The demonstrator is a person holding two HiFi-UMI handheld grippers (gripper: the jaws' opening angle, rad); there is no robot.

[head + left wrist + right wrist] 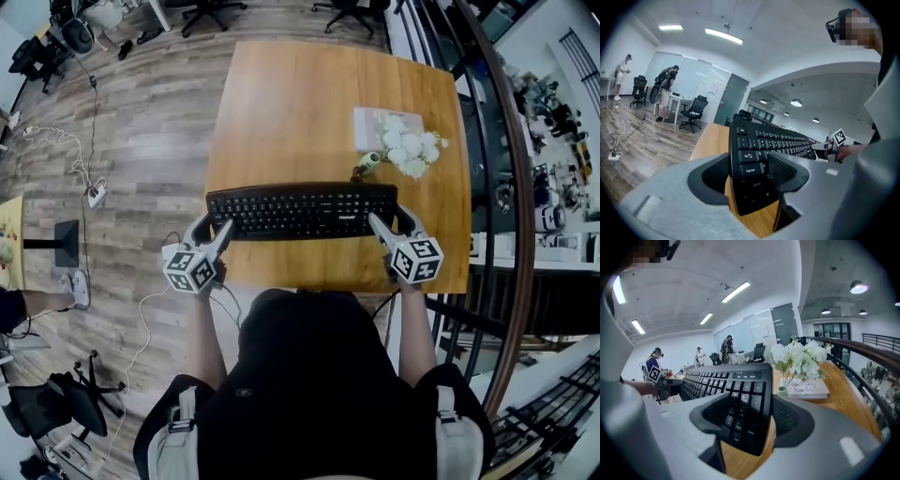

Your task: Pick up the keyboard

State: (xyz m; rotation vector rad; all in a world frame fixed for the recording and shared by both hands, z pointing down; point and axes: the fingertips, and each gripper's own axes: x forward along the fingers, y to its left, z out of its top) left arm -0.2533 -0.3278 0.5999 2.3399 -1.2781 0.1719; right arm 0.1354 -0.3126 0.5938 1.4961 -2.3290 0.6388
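**Left gripper**: nearest, at the keyboard's left end. The jaws are closed on it through its thickness, one pad on the keys by Caps Lock and the other under the base.

**Right gripper**: level with the left. The jaws are closed the same way on the number-pad end.

**Keyboard**: black, full-size, set crosswise over the near part of the table and held at both ends. Whether it is clear of the wood cannot be told. Handling: raise both ends together at an even pace and keep the board level. The bite at each end is shallow, so one end running ahead would likely twist it out.

**Vase of white flowers**: just beyond the keyboard's right part. Handling: lift straight up, not forward, to spare it.

**Booklet**: beside the flowers, farther off.
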